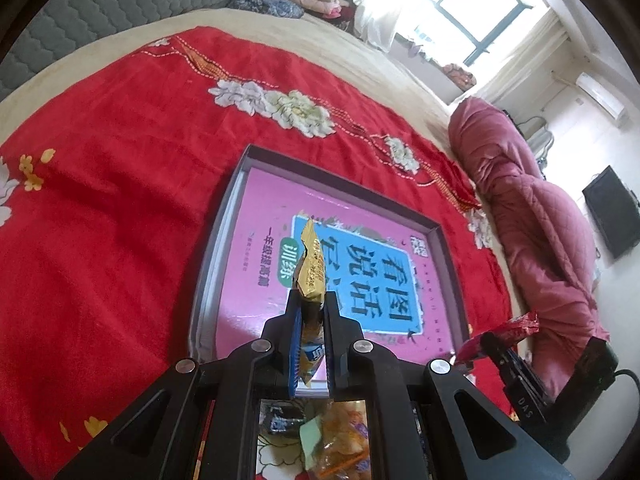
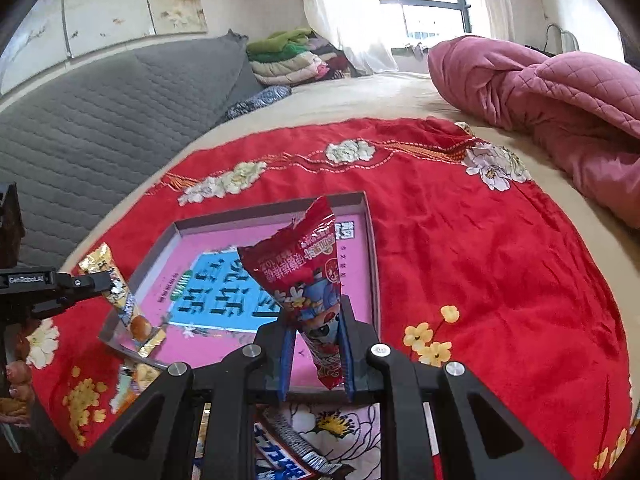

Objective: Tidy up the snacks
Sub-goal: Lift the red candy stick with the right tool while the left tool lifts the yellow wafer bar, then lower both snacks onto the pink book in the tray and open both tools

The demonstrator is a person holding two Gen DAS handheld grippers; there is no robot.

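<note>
Bedspread (image 2: 480, 260) snacks (image 2: 288, 440) hidden beneath tool frames

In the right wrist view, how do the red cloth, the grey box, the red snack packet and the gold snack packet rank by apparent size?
1. red cloth
2. grey box
3. red snack packet, though nearness enlarges it
4. gold snack packet

Left gripper (image 1: 310, 300) and right gripper (image 2: 316, 312) both clamped, angled downward.

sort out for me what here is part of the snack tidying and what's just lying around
Part of the job:
- gold snack packet in left gripper
- red snack packet in right gripper
- shallow box

Lying about:
- pink quilt
- folded blankets
- red floral cloth
</note>
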